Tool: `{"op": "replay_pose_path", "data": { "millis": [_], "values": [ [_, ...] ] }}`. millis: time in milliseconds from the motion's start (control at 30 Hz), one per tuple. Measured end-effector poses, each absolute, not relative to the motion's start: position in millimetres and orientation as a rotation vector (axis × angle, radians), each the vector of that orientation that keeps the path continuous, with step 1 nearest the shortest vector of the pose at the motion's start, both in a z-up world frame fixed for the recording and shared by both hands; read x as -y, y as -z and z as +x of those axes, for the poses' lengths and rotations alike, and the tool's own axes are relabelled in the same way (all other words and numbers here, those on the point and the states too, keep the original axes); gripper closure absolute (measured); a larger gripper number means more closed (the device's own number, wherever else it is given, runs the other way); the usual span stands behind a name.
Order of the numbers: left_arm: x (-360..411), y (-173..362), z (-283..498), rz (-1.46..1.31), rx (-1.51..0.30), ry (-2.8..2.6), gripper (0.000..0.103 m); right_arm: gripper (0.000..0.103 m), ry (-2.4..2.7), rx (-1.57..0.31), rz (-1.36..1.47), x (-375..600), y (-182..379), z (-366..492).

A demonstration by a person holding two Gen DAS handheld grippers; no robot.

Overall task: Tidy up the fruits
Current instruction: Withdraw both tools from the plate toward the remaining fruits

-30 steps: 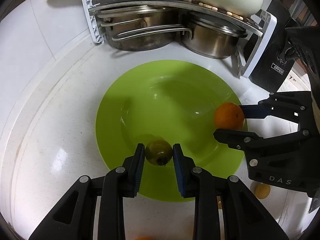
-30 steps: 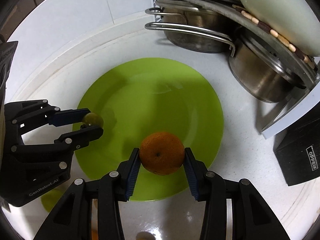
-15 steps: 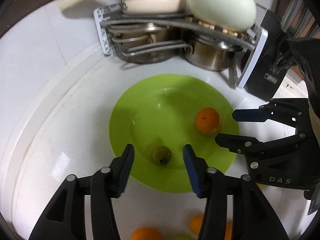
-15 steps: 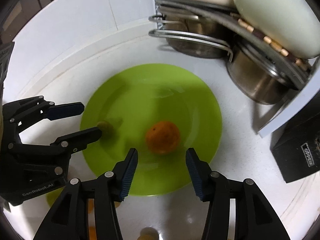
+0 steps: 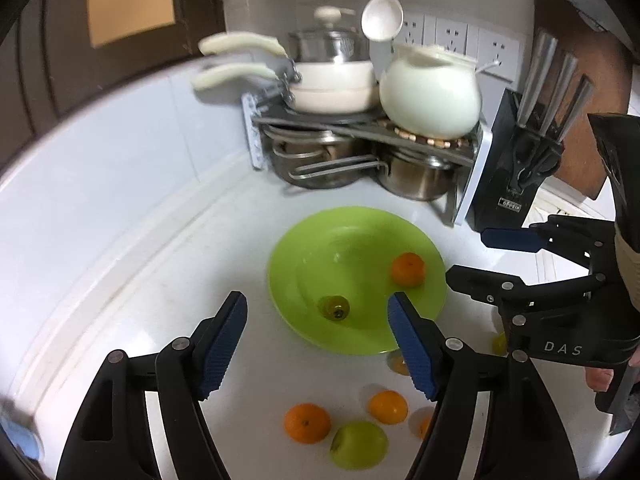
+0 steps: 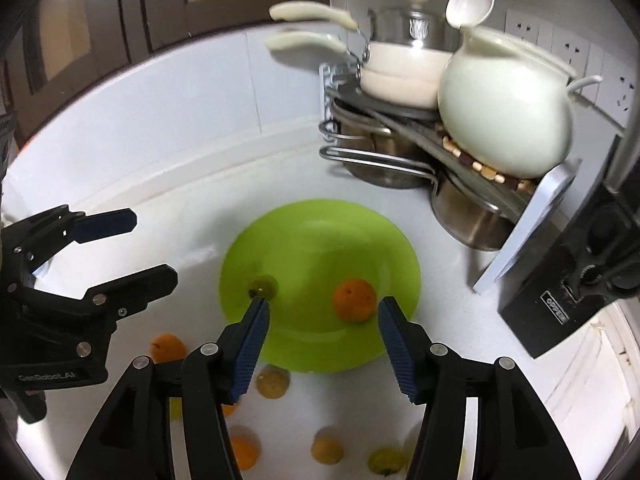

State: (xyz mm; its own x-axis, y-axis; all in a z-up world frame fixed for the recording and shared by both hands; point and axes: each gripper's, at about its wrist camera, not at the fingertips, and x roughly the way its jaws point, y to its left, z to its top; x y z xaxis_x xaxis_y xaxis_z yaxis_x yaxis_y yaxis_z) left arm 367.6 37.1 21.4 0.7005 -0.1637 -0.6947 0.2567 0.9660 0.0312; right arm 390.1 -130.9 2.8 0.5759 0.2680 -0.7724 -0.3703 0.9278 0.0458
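1. Green plate (image 5: pixel 304 240) on white desk (image 5: pixel 168 280), holding one orange (image 5: pixel 408 270) and one small green fruit (image 5: pixel 334 308), well apart.
2. Left gripper (image 5: pixel 316 340) above plate's near edge, jaws opening, nothing between.
3. Right gripper (image 6: pixel 322 336) likewise over plate, jaws opening, empty.
4. More oranges (image 5: pixel 307 423) and a green apple (image 5: pixel 359 444) loose on desk, nearer than plate.

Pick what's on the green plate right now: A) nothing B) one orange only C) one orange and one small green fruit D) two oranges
C: the green plate holds an orange and a small green fruit; the other fruit lies on the counter beside it.
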Motion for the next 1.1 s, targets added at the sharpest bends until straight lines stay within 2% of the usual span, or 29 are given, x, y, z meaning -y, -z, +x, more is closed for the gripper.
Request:
{"op": "replay_pose_path", "data": {
  "millis": [233,533,1100],
  "values": [
    [-52.9,-36.9,326.7,0.110,-0.686,0.212,0.029,0.046,-0.375,-0.809,-0.154,123.1,-22.6,352.0],
    [-63.3,-27.0,274.6,0.123,-0.613,0.148,0.029,0.041,-0.374,-0.745,-0.202,115.7,-24.0,313.4],
    [-51.4,22.7,233.5,0.213,-0.630,0.208,0.029,0.041,-0.444,-0.876,-0.241,112.3,24.6,276.0]
  ]
}}
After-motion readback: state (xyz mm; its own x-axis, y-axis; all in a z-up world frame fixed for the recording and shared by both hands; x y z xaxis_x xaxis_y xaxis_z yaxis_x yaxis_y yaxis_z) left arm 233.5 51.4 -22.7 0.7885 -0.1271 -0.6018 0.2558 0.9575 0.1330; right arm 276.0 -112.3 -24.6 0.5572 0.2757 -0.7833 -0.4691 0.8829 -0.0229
